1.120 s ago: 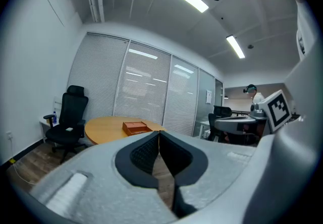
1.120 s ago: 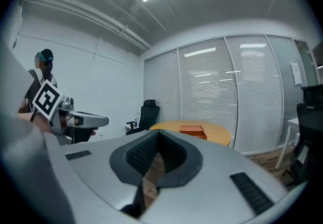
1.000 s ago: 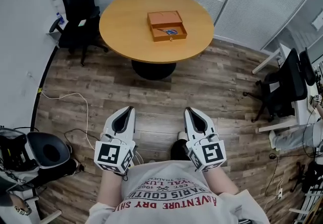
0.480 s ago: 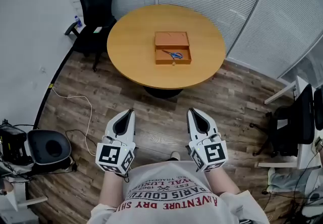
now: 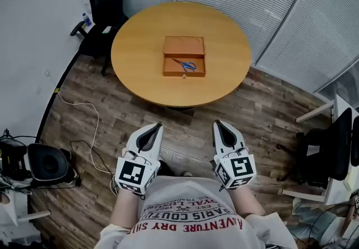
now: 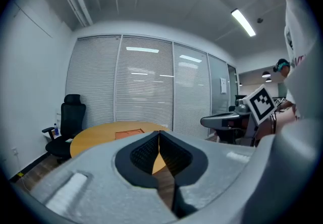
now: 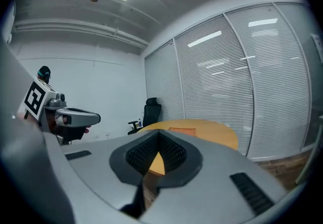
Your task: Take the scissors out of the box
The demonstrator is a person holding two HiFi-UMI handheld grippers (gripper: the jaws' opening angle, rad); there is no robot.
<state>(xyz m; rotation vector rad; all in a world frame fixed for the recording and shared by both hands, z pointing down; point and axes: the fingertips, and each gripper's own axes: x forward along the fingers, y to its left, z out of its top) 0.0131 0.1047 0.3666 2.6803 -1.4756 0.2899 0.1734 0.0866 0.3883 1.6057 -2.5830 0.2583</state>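
Observation:
An open orange wooden box (image 5: pixel 184 56) lies in the middle of a round wooden table (image 5: pixel 140 35). Blue-handled scissors (image 5: pixel 185 65) lie in its near compartment. Both grippers hover over the floor, short of the table and apart from the box. My left gripper (image 5: pixel 157 126) is shut with nothing in it, and my right gripper (image 5: pixel 217 123) is shut and empty too. In the left gripper view the closed jaws (image 6: pixel 159 132) point toward the table (image 6: pixel 96 137) and the box (image 6: pixel 130 133). The right gripper view shows its closed jaws (image 7: pixel 160 133) facing the table (image 7: pixel 212 131).
A black office chair (image 5: pixel 105 1) stands at the table's far left, and another black chair (image 5: pixel 335 147) stands at the right. A white cable (image 5: pixel 92 130) trails over the wood floor at the left, near a black stool (image 5: pixel 47 164). Blinds cover the glass walls behind.
The person has walked toward the table, so table and box now lie closer below. Both grippers moved forward with the person and stayed shut.

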